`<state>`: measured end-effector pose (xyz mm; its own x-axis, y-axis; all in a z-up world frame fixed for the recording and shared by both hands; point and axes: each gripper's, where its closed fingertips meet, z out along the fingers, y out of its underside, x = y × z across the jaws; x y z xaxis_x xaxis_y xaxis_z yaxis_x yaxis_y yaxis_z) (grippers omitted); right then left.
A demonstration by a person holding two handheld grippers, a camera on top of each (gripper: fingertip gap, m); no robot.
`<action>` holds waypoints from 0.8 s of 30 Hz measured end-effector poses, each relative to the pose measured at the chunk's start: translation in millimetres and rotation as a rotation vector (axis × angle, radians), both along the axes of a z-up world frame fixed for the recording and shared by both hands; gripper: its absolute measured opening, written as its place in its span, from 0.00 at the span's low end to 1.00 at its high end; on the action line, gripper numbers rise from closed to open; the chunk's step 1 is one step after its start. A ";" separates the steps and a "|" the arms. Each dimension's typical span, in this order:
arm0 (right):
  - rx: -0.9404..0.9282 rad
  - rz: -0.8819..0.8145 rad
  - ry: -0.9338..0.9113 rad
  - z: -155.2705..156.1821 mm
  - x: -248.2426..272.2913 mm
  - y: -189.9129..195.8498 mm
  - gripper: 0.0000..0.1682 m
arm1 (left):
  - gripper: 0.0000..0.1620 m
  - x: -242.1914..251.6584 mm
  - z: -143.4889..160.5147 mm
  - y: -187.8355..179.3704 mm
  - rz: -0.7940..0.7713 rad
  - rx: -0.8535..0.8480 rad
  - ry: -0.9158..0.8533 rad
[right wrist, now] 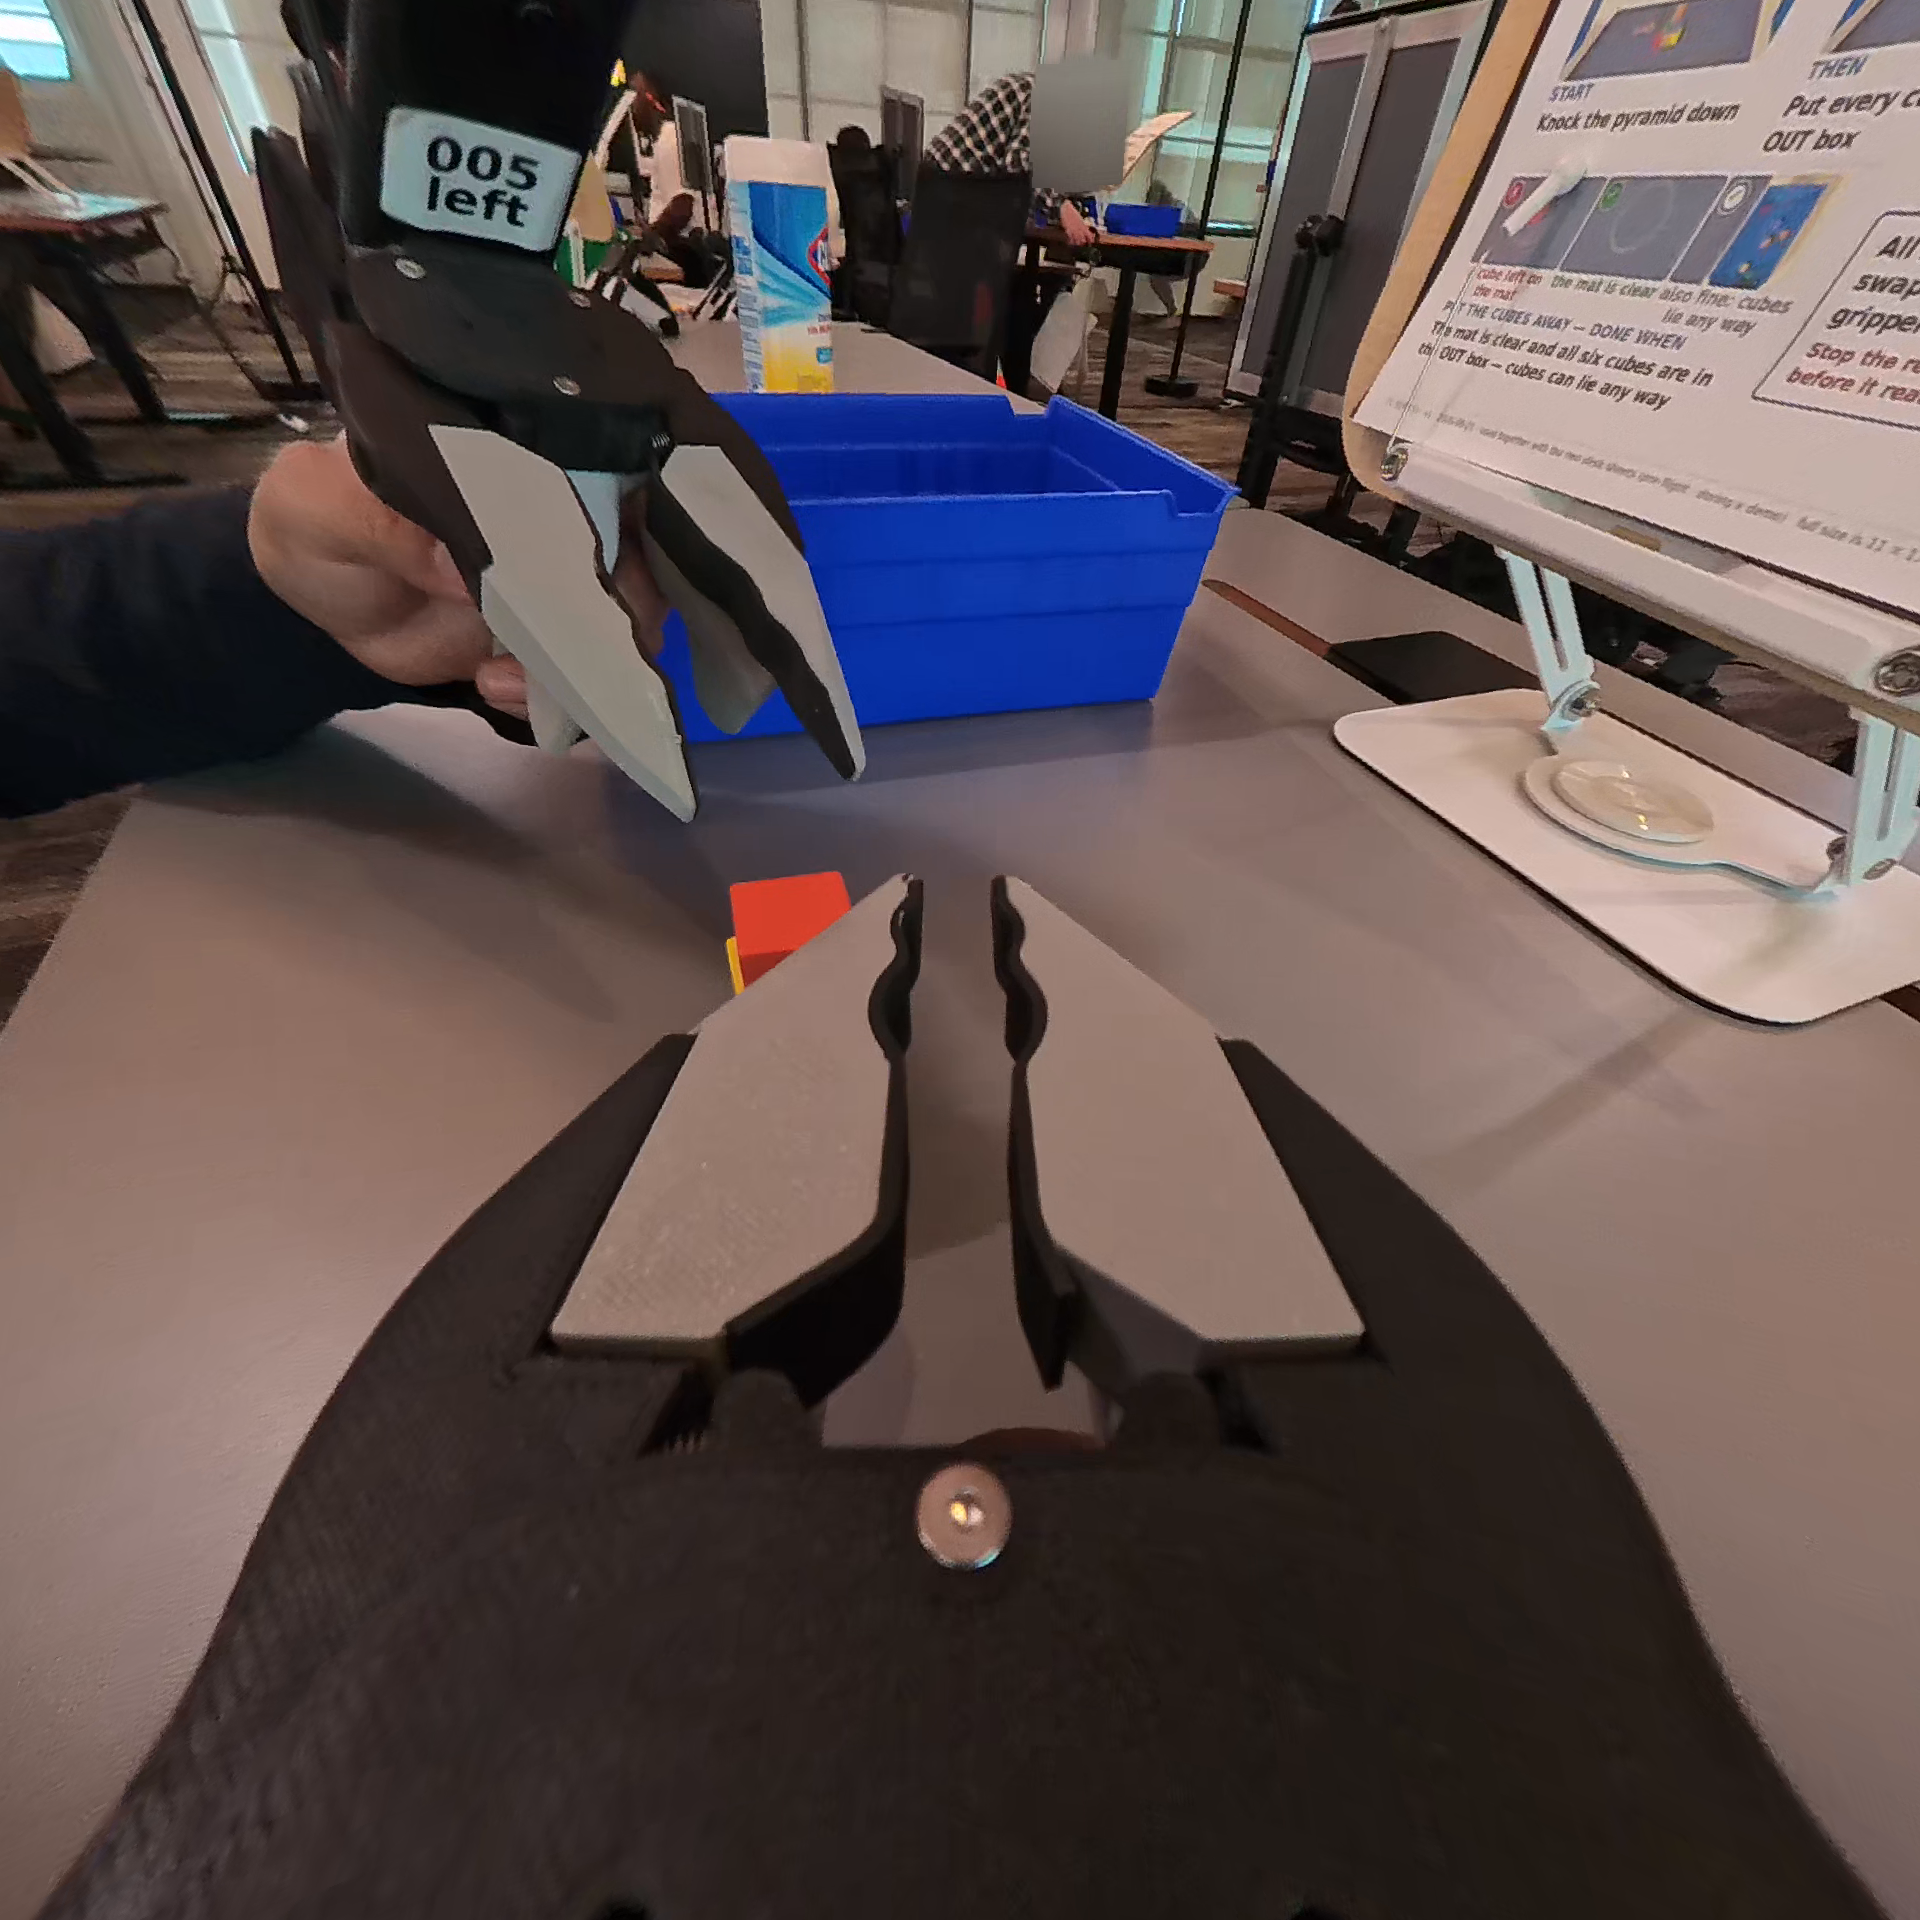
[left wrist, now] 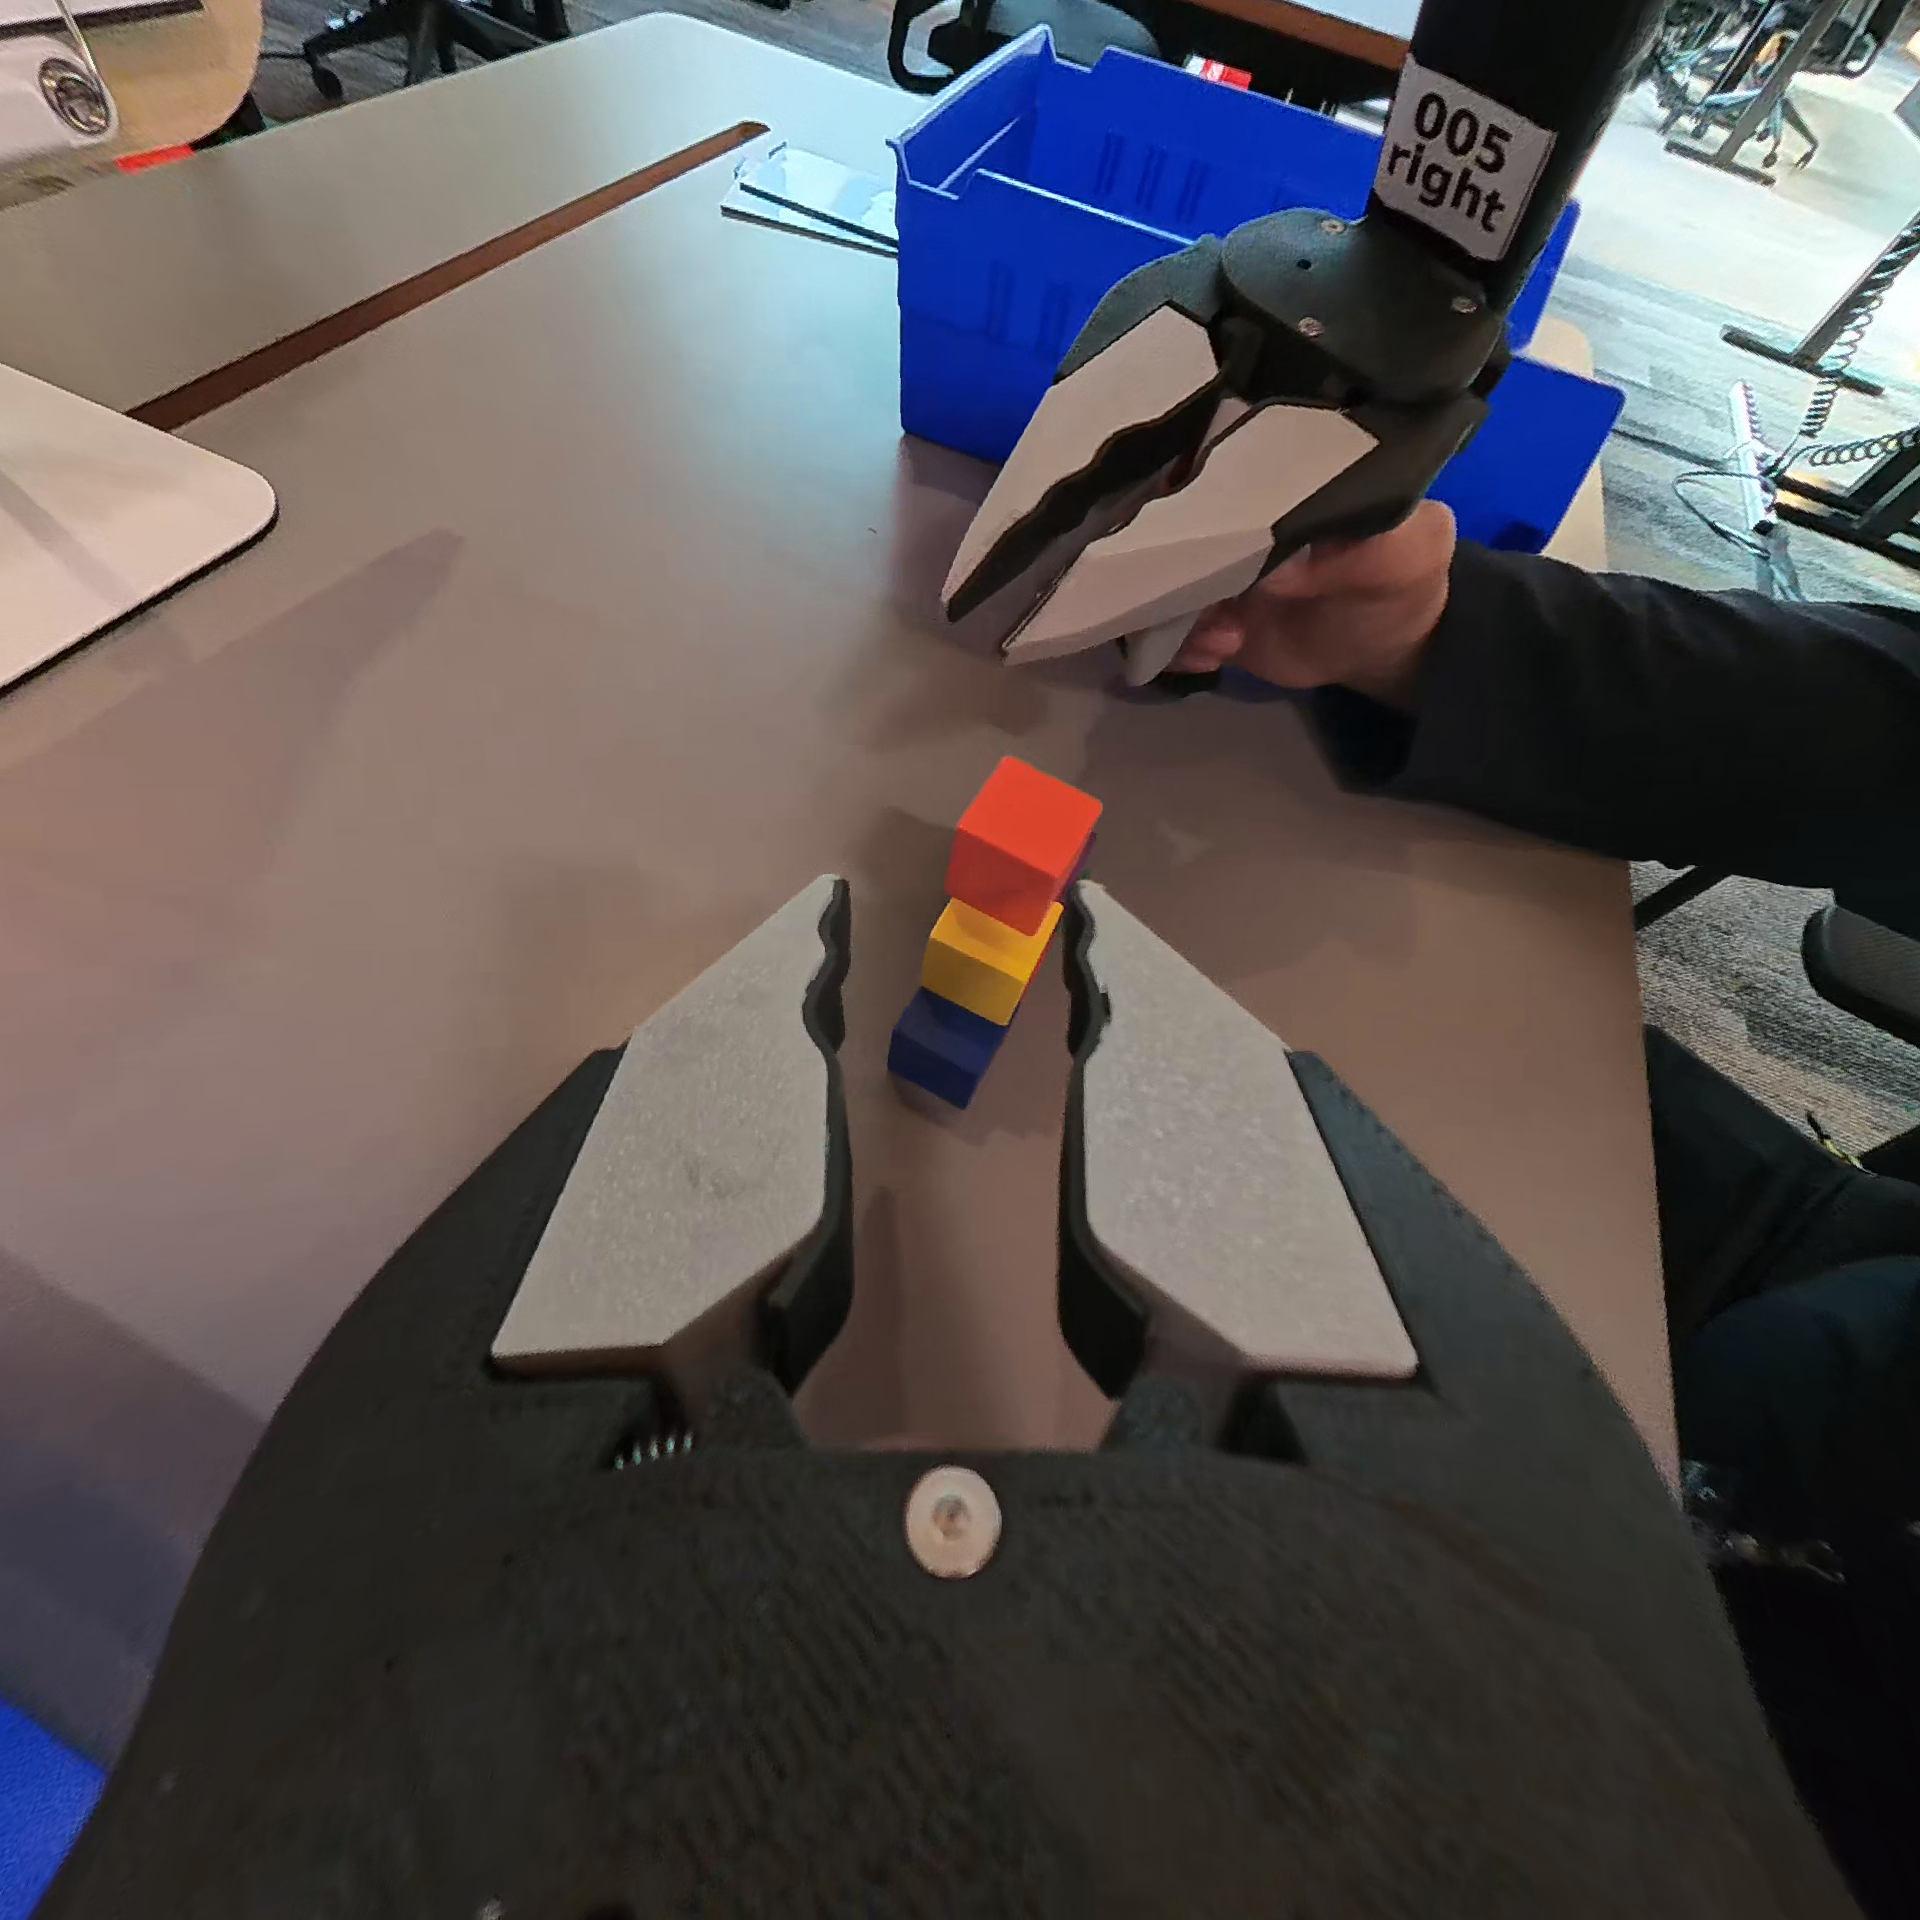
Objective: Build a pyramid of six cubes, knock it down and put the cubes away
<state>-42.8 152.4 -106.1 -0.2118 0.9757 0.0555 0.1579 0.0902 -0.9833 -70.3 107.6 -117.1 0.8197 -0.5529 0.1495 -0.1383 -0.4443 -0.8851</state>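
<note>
Now my left claw [left wrist: 956,935] is wide apart, empty, just above the stacked cubes: red cube [left wrist: 1023,842] on yellow cube [left wrist: 982,966] on blue cube [left wrist: 940,1055], near the surface's [left wrist: 520,727] right edge. My right claw [right wrist: 951,894] is narrow, not closed, holding nothing. A blue bin [right wrist: 987,582] stands behind, toward the far edge.

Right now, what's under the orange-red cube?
The orange-red plastic cube rests on a yellow cube, which sits on a dark blue cube. A purple sliver shows behind; the rest of the pyramid is hidden edge-on. Both tools are clear of it.
</note>
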 end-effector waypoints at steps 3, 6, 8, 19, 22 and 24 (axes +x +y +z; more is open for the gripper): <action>-0.022 0.023 0.012 4.4 1.6 -2.8 0.06 | 0.24 0.6 1.0 -0.1 -0.001 0.010 0.005; -0.061 0.088 0.023 10.8 4.0 -13.4 0.06 | 0.23 -0.5 0.5 2.1 0.015 0.025 0.020; -0.008 0.042 0.015 7.9 2.9 -7.5 0.05 | 0.20 -1.3 -1.0 4.3 0.031 0.039 0.042; 0.336 -0.439 -0.068 -9.2 6.6 54.5 0.21 | 0.21 -9.3 -18.3 17.6 0.159 0.113 0.185; 0.297 -0.446 -0.076 -11.1 8.7 52.8 0.20 | 0.27 -6.3 -18.0 21.0 0.183 0.134 0.169; 0.282 -0.449 -0.092 -15.1 9.1 53.7 0.20 | 0.27 -9.6 -17.6 23.5 0.220 0.163 0.188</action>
<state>-33.7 206.1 -121.2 0.2068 0.9211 0.3297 0.3259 0.2529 -0.9109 -79.8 131.0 -134.7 0.9271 -0.3636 -0.0911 -0.2219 -0.3366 -0.9151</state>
